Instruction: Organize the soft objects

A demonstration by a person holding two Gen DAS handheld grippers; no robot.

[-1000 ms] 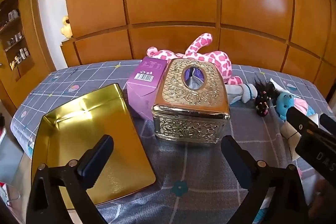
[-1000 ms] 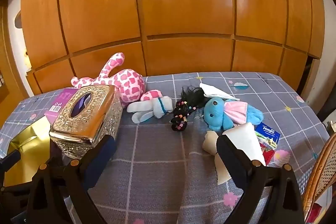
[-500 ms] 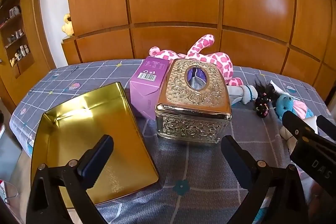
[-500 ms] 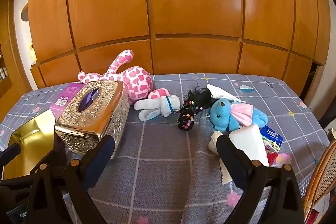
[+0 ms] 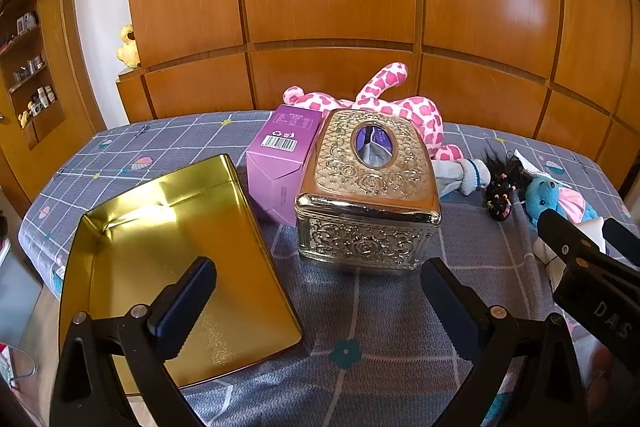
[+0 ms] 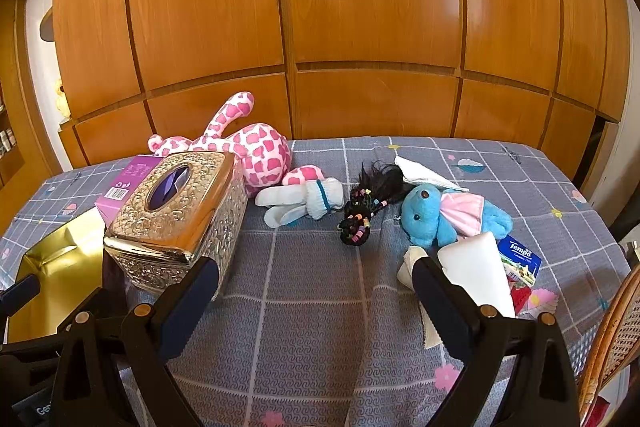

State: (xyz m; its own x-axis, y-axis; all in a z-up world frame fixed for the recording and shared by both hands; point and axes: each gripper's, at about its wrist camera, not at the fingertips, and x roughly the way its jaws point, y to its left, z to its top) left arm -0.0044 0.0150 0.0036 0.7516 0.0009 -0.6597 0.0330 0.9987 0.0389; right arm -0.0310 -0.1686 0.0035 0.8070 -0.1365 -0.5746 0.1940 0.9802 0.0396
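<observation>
A pink-spotted plush (image 6: 256,151) lies at the back of the table, also seen in the left wrist view (image 5: 404,107). A small white plush (image 6: 304,201), a black hair bundle with coloured bands (image 6: 364,207) and a blue plush with a pink ear (image 6: 444,211) lie to its right. An open gold tin tray (image 5: 168,259) sits at the left. My left gripper (image 5: 316,295) is open and empty above the tray's right edge. My right gripper (image 6: 316,287) is open and empty above the bare cloth in front of the toys.
An ornate gold tissue box (image 5: 368,187) stands mid-table with a purple carton (image 5: 280,163) behind it. White folded cloths (image 6: 476,271) and a Tempo tissue pack (image 6: 520,259) lie at the right. A wicker chair (image 6: 616,339) is at the right edge. Wood panels back the table.
Both grippers have shifted slightly left and drawn a little closer to the table. Both stay open and nothing on the table has moved.
</observation>
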